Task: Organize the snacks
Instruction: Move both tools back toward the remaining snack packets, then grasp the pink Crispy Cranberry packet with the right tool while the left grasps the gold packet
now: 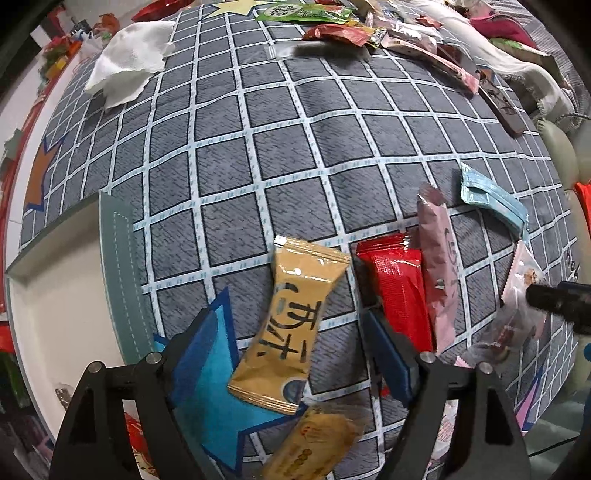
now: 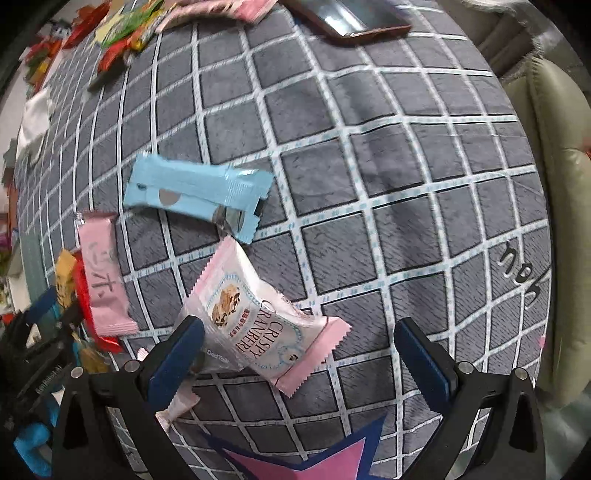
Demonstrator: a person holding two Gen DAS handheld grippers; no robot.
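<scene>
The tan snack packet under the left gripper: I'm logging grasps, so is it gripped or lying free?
Lying free. The tan packet rests flat on the checked cloth between the left gripper's wide-open jaws; neither pad touches it.

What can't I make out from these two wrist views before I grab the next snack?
- Left wrist view: the second tan packet is blurred and cut off by the bottom edge; its print is unreadable.
- Left wrist view: the tray interior is mostly hidden by the left claw frame.
- Right wrist view: the cranberry packet has its lower left corner behind a finger of the right claw.
- Both views: the far snack pile is too small and blurred to sort.
</scene>
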